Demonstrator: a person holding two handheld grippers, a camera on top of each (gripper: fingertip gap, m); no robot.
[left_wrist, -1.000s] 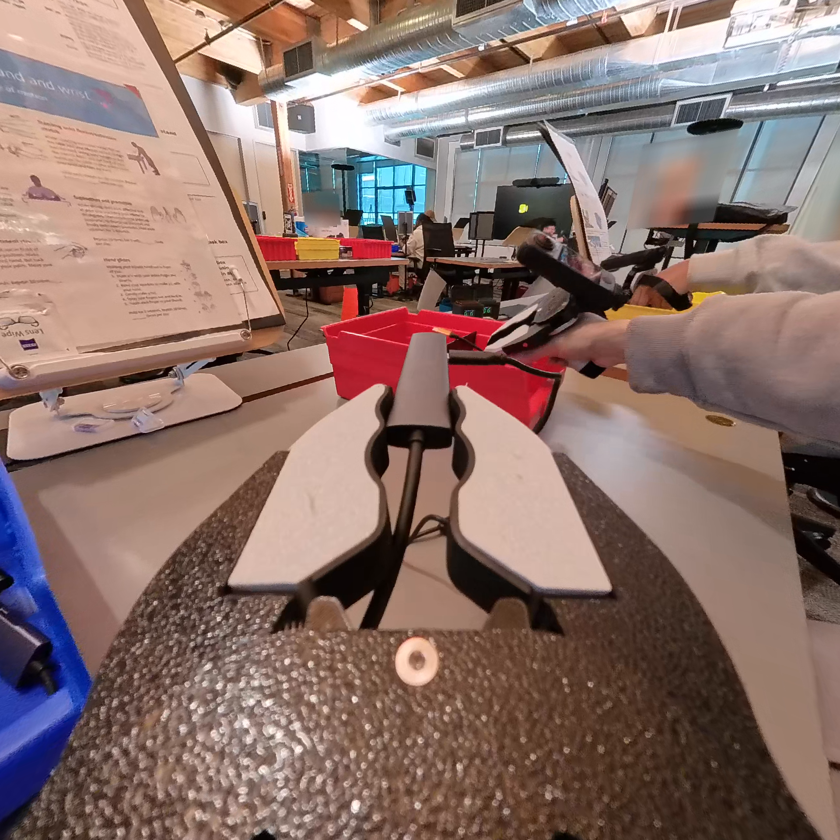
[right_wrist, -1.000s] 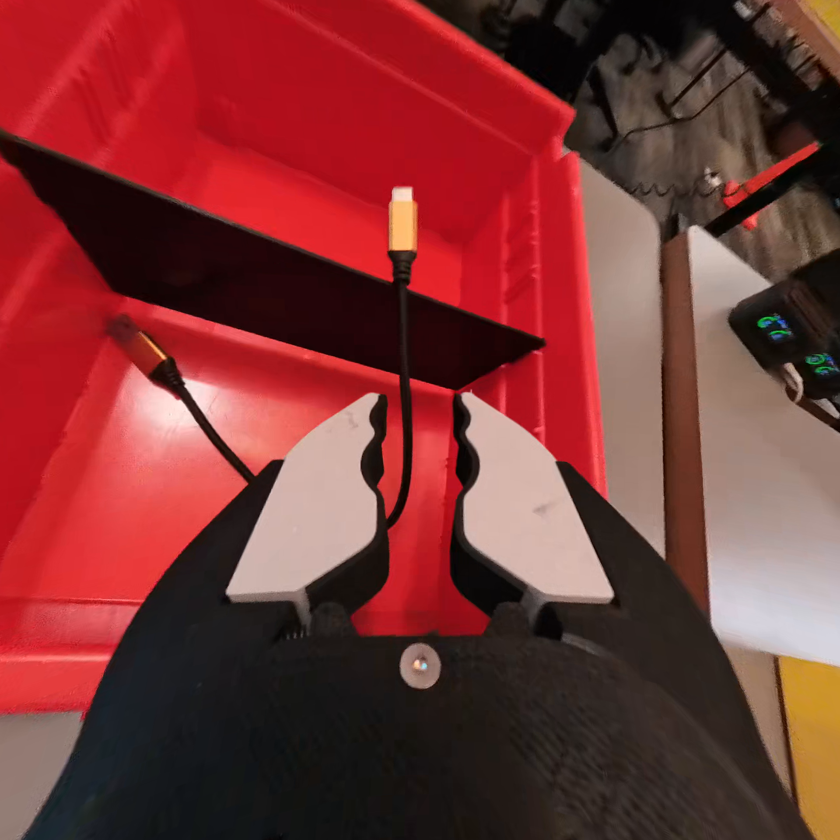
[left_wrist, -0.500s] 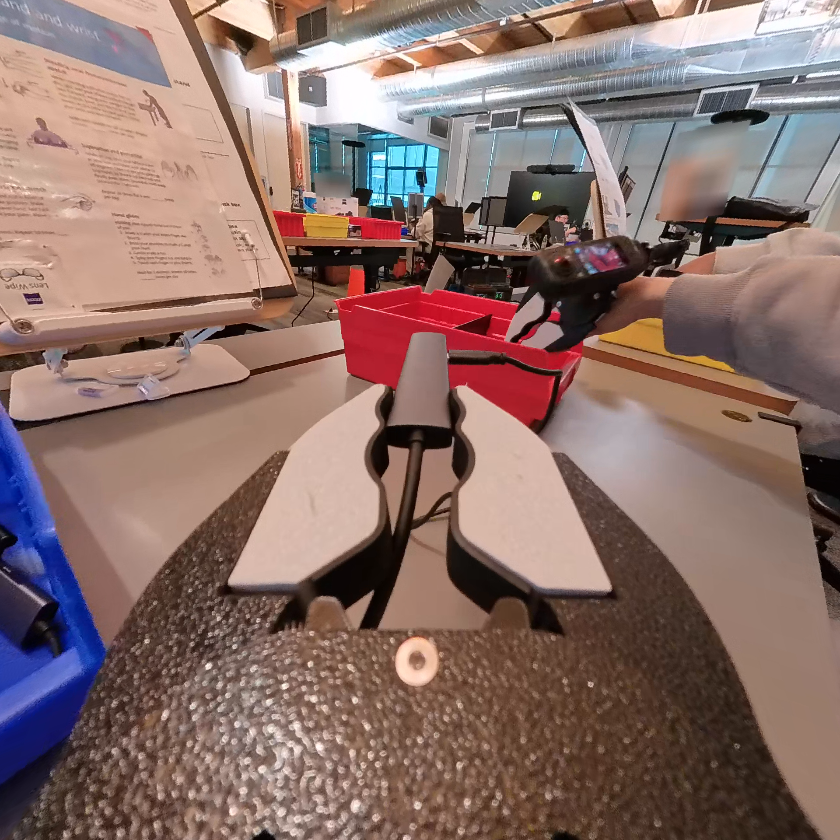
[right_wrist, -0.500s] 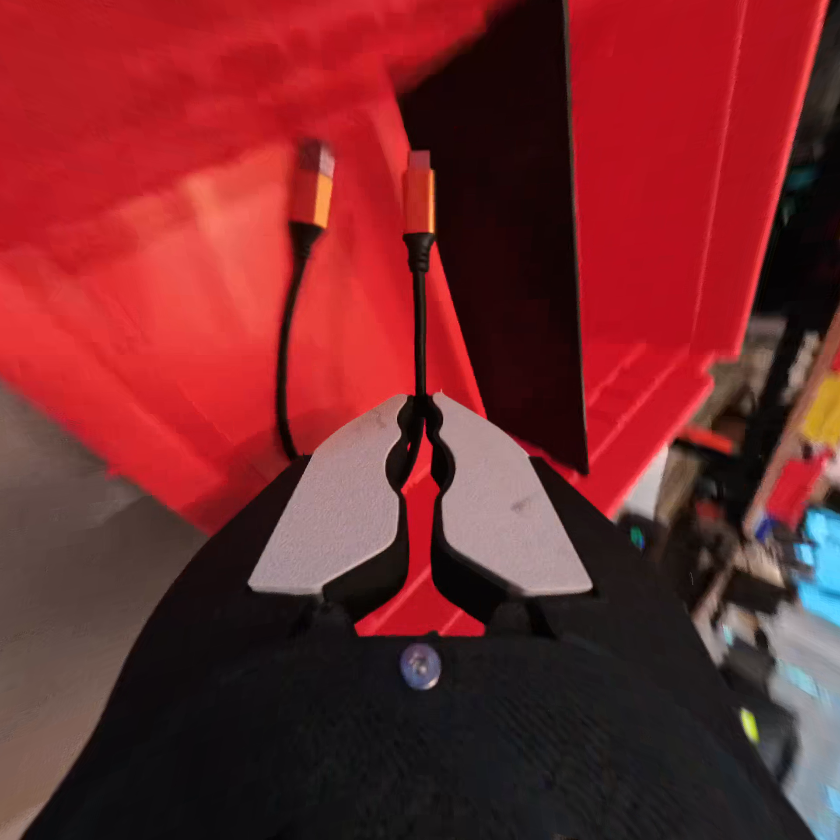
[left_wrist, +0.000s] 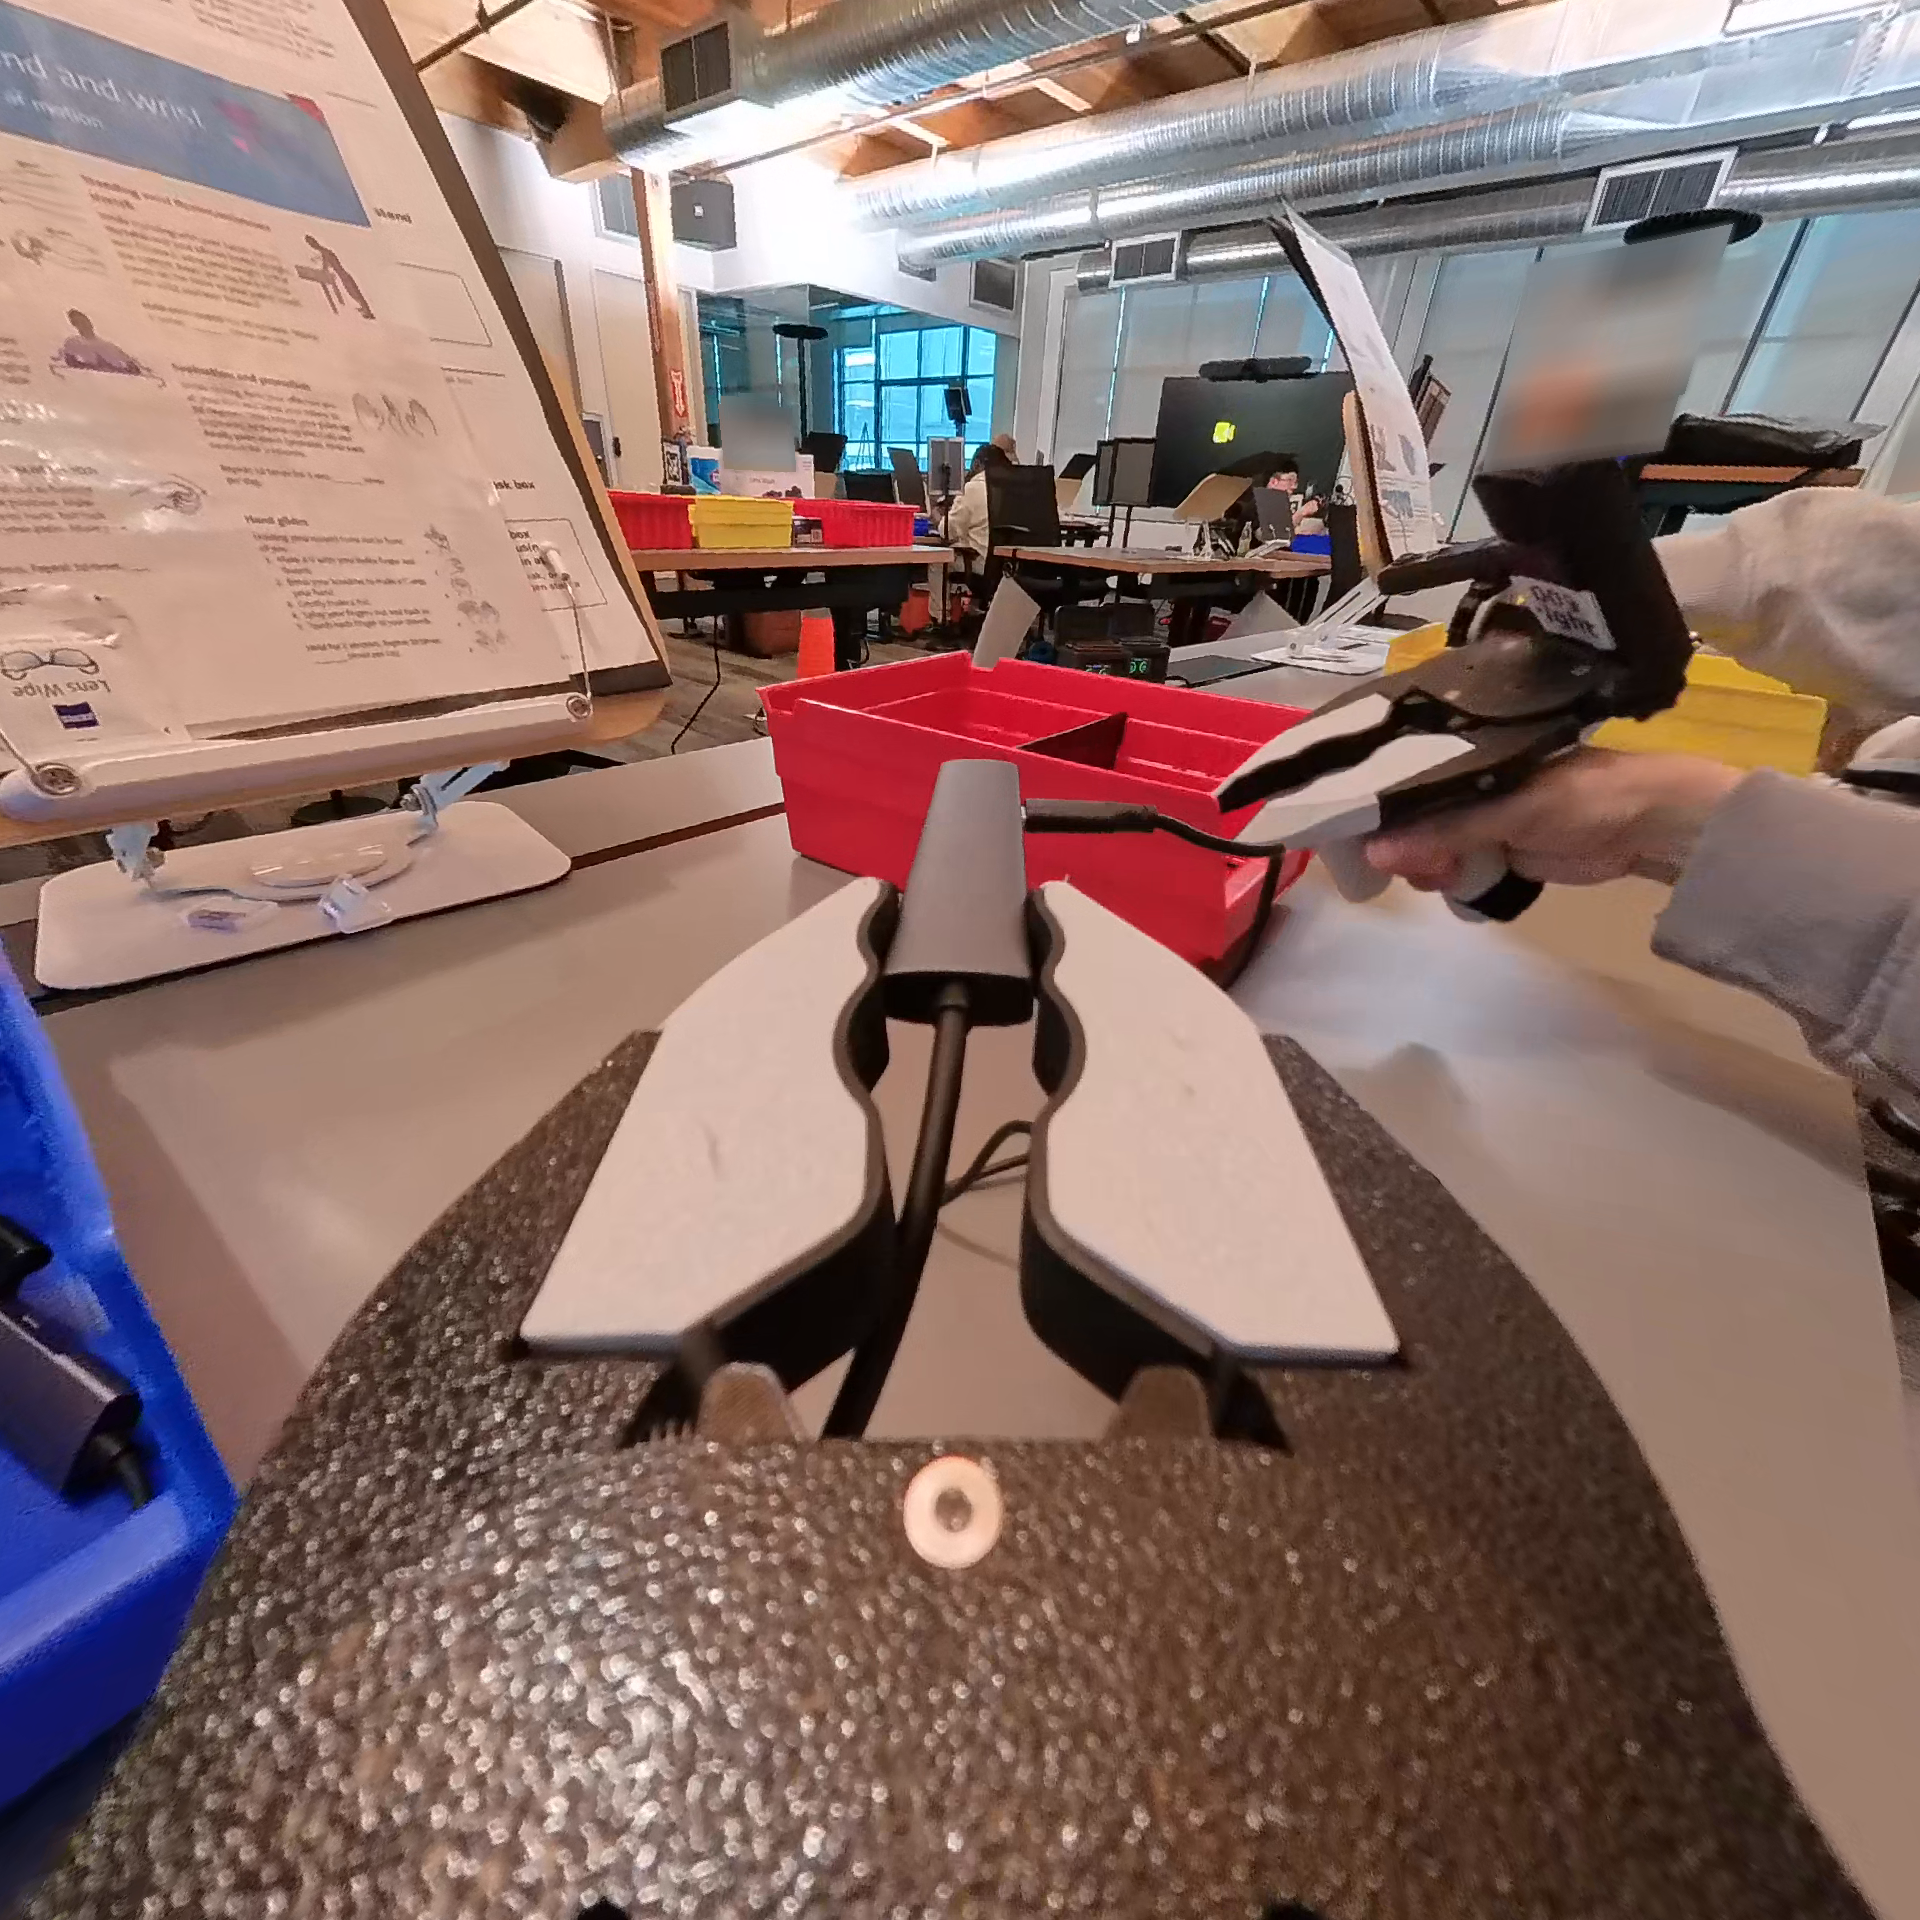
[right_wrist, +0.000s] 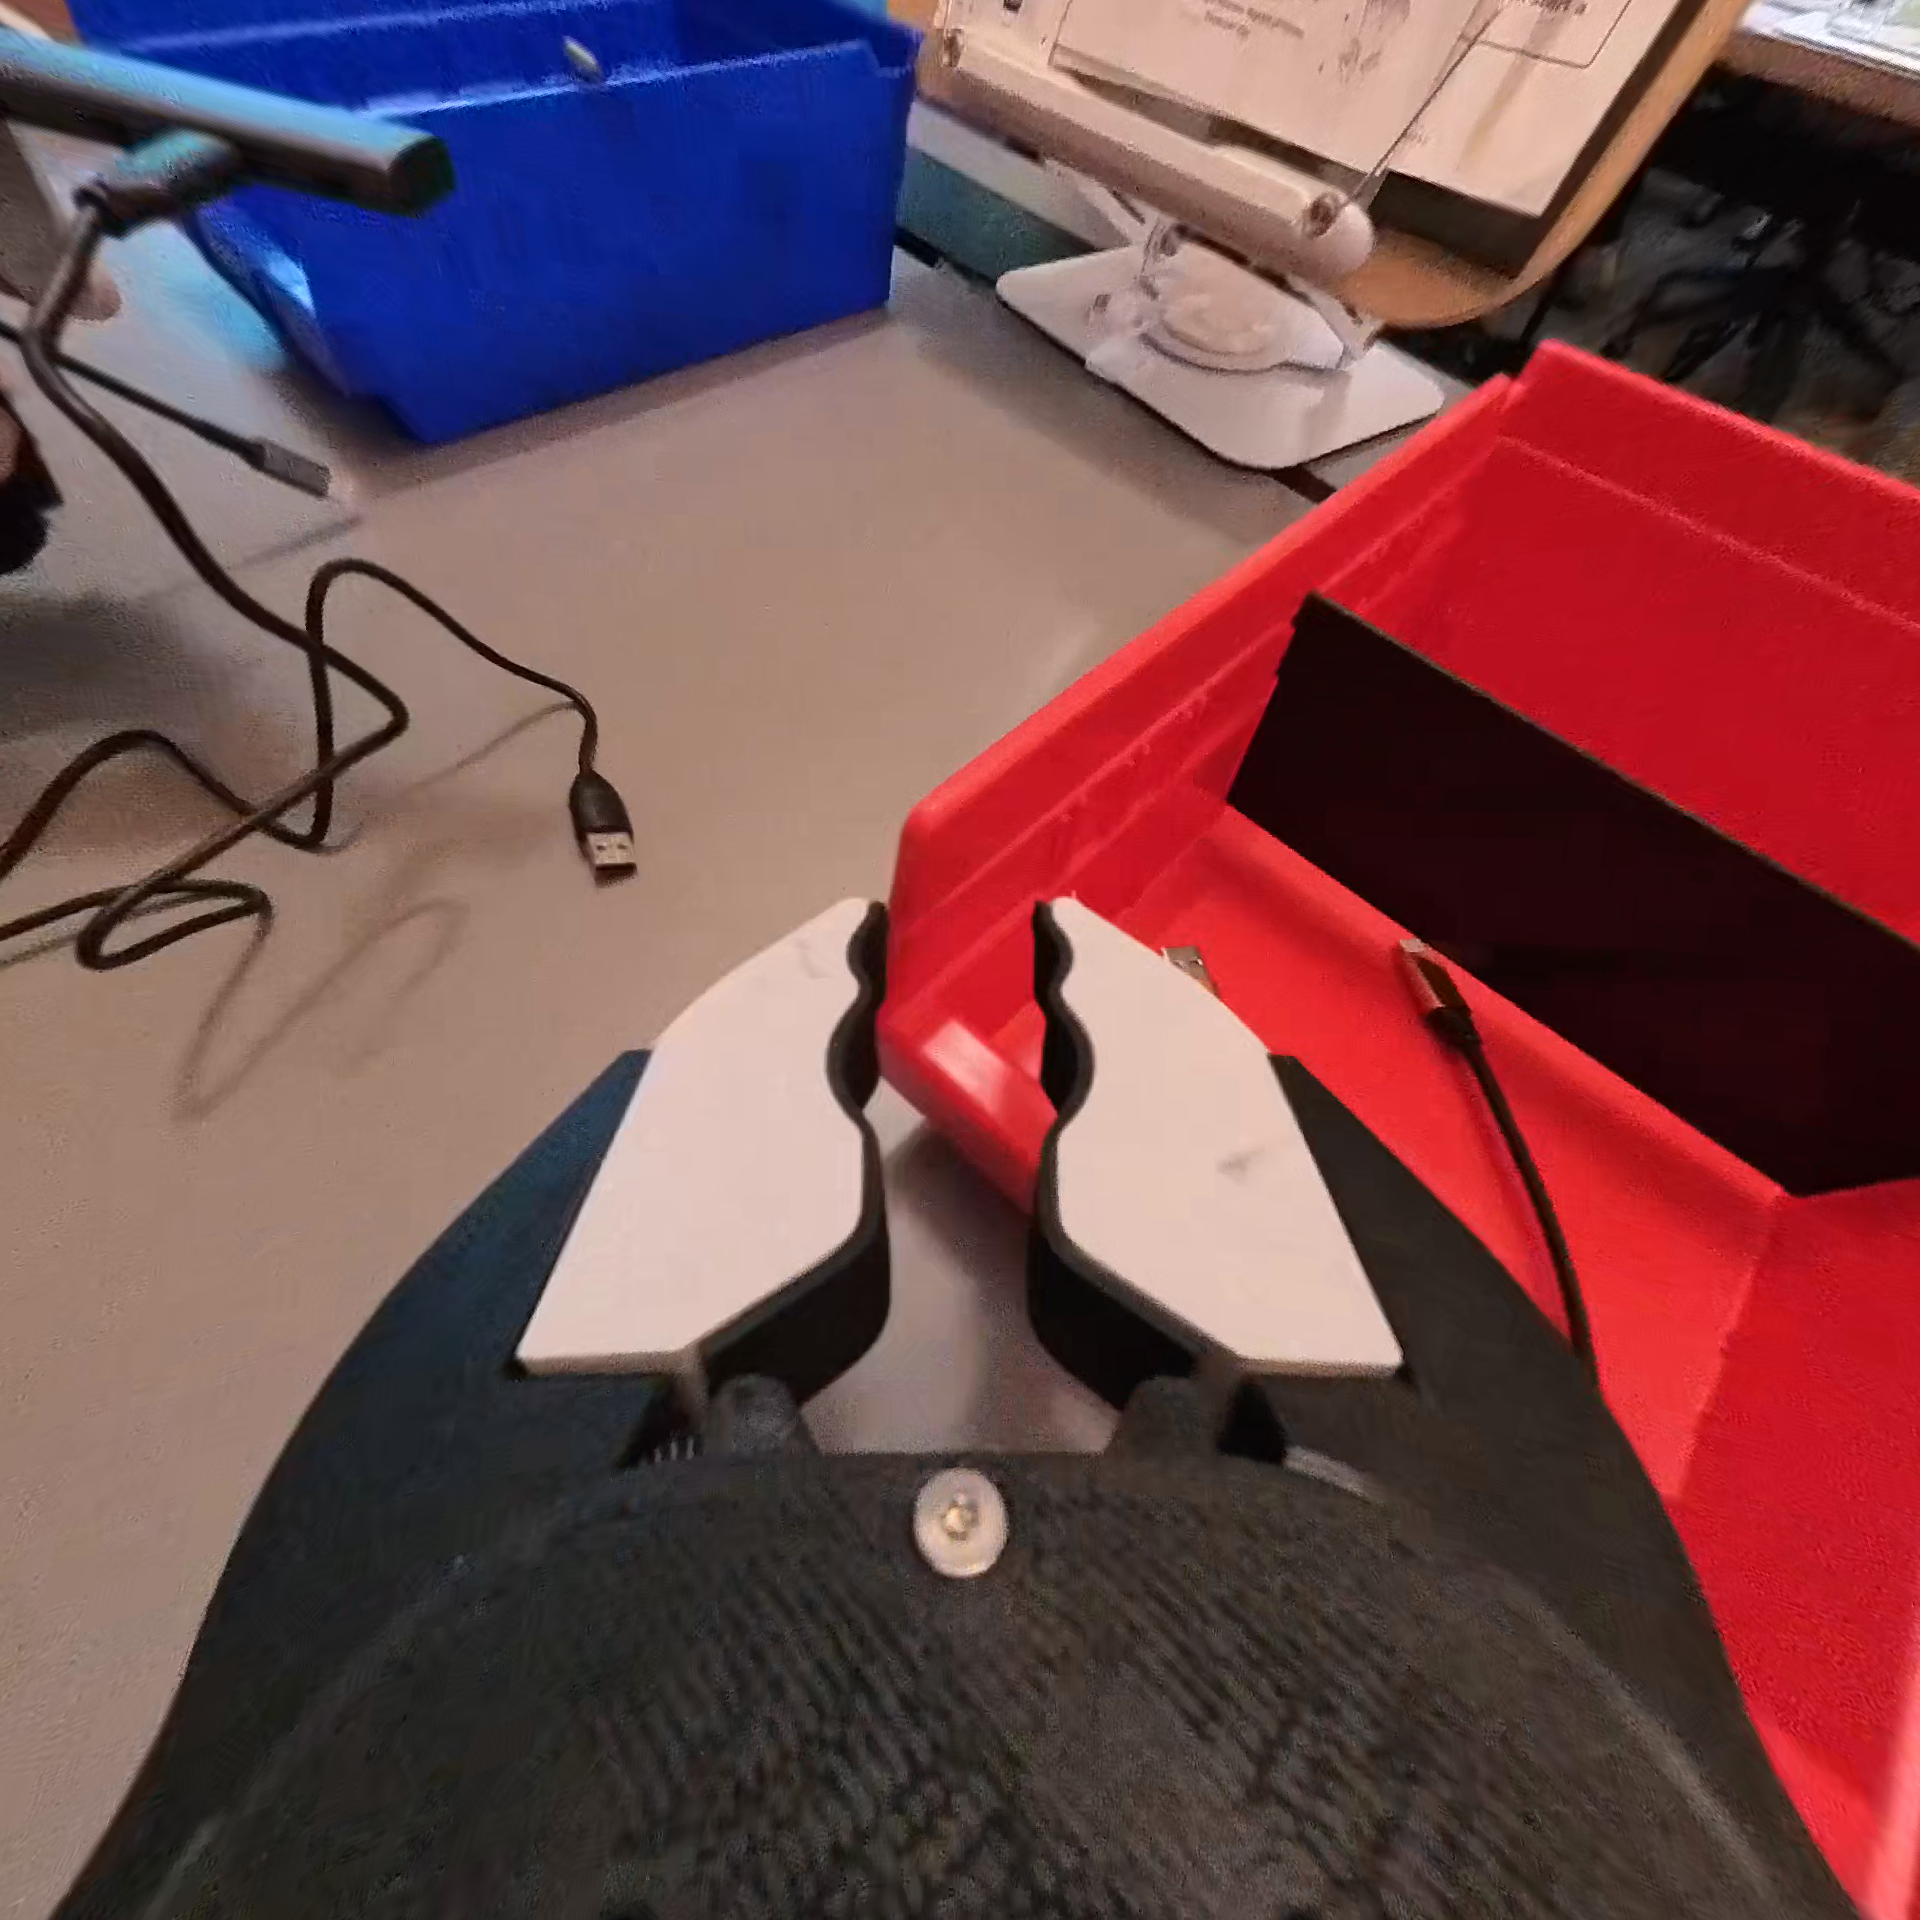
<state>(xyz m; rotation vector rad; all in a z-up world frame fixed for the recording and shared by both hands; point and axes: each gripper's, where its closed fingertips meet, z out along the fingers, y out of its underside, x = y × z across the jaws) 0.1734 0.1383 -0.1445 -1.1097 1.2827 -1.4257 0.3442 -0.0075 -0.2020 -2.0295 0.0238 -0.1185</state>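
We see a big paper sheet (left_wrist: 239, 416) at ten o'clock, on a white stand (left_wrist: 301, 883). A blue bin (left_wrist: 62, 1558) sits at eight o'clock. A yellow bin (left_wrist: 1714, 717) is at two o'clock. Shiny pipes (left_wrist: 1247, 114) run along at twelve o'clock.

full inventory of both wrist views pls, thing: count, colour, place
Adapter hub: 1, dark grey, clamped in left gripper.
Hub cable: 1, black, looped on table, USB plug free.
Red bin: 1, red with black divider, right side of table.
Orange-tipped cable: 1, black, inside red bin.
Blue bin: 1, blue, left side of table.
Document stand: 1, white base, printed sheet, behind the bins.
Table: 1, grey.
Left gripper: shut on hub.
Right gripper: open, empty, at the bin's corner.
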